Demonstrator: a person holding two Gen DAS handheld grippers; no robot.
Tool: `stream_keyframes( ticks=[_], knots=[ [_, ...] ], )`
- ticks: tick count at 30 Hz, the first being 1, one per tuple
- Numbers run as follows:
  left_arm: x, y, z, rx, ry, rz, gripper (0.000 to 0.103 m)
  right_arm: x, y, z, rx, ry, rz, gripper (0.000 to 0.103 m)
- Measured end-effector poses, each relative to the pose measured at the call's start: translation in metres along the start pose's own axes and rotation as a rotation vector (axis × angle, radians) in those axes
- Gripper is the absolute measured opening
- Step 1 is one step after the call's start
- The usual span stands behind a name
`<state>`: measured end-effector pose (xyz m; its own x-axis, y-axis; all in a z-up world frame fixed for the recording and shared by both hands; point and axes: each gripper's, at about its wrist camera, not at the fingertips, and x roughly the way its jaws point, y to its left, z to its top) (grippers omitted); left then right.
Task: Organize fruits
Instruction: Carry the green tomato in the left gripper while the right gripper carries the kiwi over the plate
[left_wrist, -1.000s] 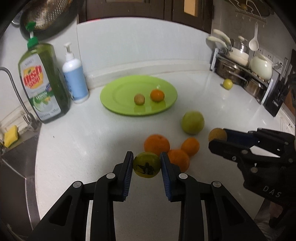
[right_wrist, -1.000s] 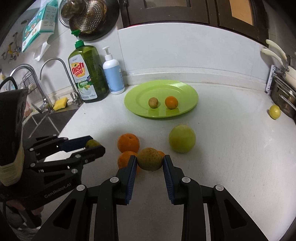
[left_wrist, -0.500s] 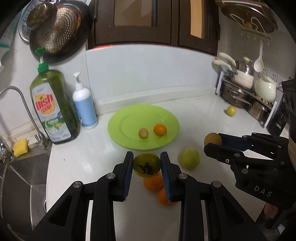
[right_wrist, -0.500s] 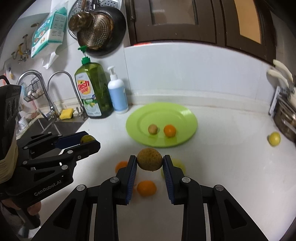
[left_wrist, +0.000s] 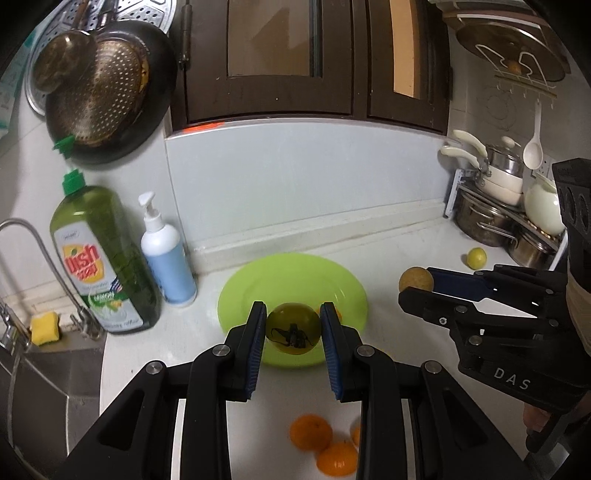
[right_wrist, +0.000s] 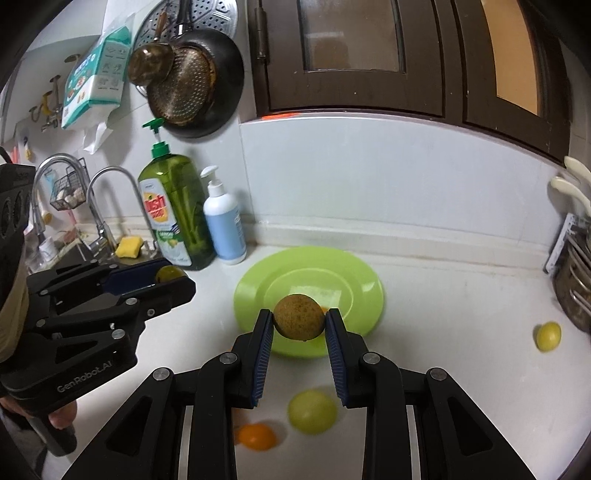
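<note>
Dim indoor light, cool and a bit flat, mostly from overhead. Heavy fisheye bending at the edges, black vignette in every corner. Soft glare on the white counter and the green plate. Motion blur on the oranges down low; same smear on the yellow-green fruit. Cabinets up top dark and murky.

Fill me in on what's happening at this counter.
A person is sorting fruit with two handheld grippers. The left gripper is shut on a dark green fruit, the right gripper on a brownish fruit, both held in the air in front of the green plate. Oranges, a pale green fruit and a lemon lie on the counter.
</note>
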<state>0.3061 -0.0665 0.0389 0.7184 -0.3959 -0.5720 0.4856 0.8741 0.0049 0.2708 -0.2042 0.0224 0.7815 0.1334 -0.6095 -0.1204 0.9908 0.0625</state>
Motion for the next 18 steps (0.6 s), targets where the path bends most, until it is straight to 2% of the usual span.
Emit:
stream_keyframes(
  ticks=[8, 18],
  knots=[
    [0.053, 0.008, 0.027, -0.031, 0.041, 0.022, 0.03, 0.047, -0.021, 0.025, -0.02, 0.048, 0.023, 0.03],
    [0.131, 0.032, 0.028, -0.153, 0.142, 0.043, 0.03, 0.134, -0.048, 0.036, -0.02, 0.18, 0.032, 0.03]
  ],
)
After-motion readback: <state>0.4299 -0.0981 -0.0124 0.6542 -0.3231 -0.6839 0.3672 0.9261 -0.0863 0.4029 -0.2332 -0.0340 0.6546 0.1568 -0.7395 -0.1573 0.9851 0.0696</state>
